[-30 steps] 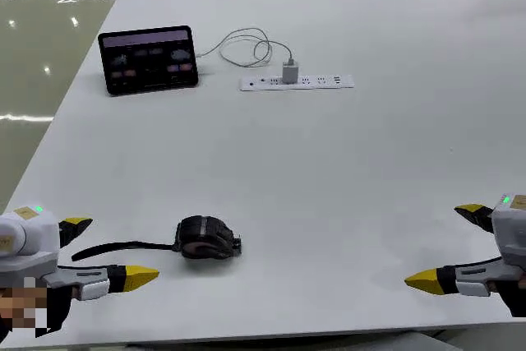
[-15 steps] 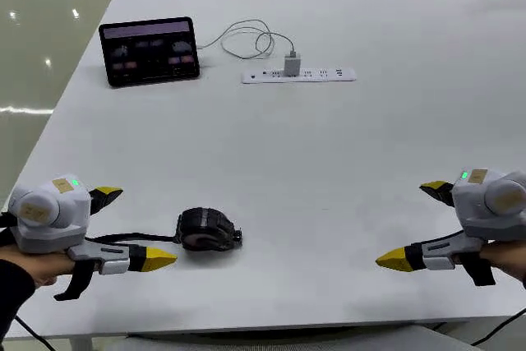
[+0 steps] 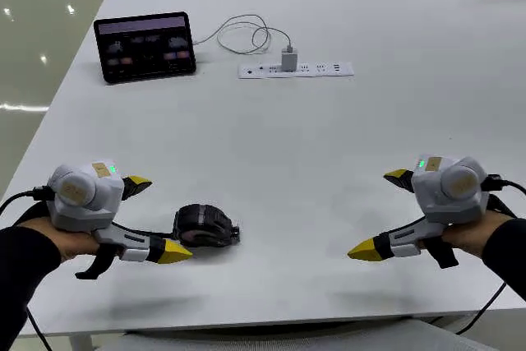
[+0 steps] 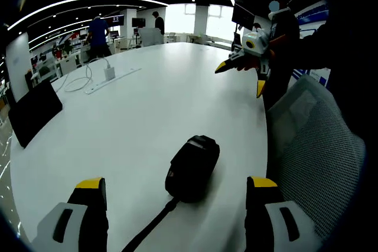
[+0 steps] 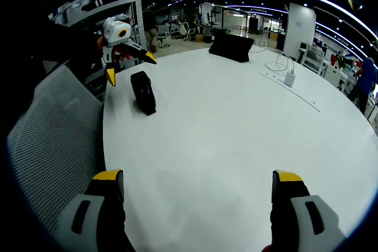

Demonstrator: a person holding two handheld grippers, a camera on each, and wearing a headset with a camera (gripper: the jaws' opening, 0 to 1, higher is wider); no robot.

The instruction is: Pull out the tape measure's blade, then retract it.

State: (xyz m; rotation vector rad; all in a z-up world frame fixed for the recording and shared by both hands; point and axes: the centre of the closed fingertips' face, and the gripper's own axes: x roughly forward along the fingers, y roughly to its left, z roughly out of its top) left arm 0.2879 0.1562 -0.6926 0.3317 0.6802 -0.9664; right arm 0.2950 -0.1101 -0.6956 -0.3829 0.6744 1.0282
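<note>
Yellow-tipped fingers (image 3: 174, 251) of the left gripper (image 3: 160, 215) stand wide apart and hold nothing. The black, rounded tape measure (image 3: 201, 226) lies on the white table (image 3: 329, 145) just beyond their tips, in line with the gap, and its black strap (image 4: 150, 228) trails back between the jaws. The right gripper (image 3: 376, 213), well apart on the right, also gapes wide and empty, pointing left toward the other. Both are near the table's near edge. At the far left a dark tablet (image 3: 146, 45) stands propped. Right of it lies a white power strip (image 3: 316, 69) with a plugged-in white charger (image 3: 289, 62) and a looped cable (image 3: 246, 39).
</note>
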